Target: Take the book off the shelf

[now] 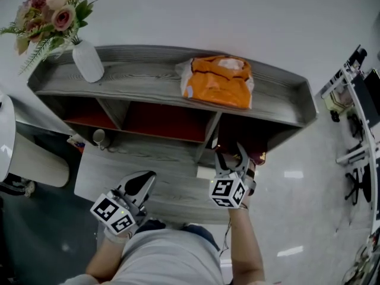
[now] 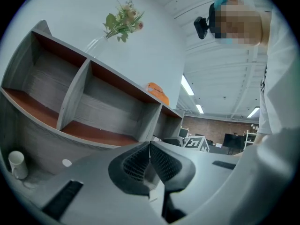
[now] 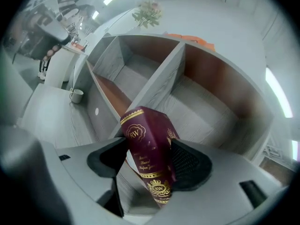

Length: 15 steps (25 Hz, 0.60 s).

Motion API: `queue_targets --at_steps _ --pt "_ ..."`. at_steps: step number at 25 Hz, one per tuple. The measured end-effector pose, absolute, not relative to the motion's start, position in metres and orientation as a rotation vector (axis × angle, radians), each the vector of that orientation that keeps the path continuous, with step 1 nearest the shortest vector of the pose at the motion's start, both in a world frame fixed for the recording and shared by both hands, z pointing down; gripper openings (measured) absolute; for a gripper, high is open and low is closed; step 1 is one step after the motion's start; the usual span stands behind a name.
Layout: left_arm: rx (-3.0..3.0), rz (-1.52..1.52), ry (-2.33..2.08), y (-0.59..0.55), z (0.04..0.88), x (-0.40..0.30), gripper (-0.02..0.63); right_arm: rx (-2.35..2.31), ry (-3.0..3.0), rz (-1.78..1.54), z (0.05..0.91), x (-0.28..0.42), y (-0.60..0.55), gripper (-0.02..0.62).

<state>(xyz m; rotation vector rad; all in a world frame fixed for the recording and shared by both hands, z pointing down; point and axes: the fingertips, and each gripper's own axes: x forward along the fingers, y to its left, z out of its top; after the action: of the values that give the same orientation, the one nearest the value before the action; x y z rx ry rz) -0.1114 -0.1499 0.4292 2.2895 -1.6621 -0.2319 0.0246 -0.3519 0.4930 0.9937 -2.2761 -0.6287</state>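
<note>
Right gripper (image 3: 150,162): pinching the book (image 3: 143,139), one pad on each cover as far as can be judged, spine toward the camera. Long axis of the book running outward from the palm past the fingertips, top end tilted toward the left-hand jaw. No reach needed: already in hand, directly between the jaws.

Left gripper (image 2: 150,146): pressed together on nothing, well off to the left over the desk (image 1: 172,183), the farther of the two from the book.

Just ahead of the fingertips: upright divider (image 3: 161,81) of the shelf (image 3: 220,121), with a bare compartment to its right.

Next move, as judged: withdraw straight back along the jaw axis, keeping the tilted top end clear of the divider.

Farthest, on the top board: orange bag (image 3: 191,40).
</note>
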Motion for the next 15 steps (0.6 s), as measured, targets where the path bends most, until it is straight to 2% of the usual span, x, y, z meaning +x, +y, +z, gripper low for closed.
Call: queue_targets --at_steps 15 --pt "2.404 -0.253 -1.475 -0.159 0.427 -0.084 0.017 1.193 -2.412 -0.583 0.430 0.066 -0.315 0.233"
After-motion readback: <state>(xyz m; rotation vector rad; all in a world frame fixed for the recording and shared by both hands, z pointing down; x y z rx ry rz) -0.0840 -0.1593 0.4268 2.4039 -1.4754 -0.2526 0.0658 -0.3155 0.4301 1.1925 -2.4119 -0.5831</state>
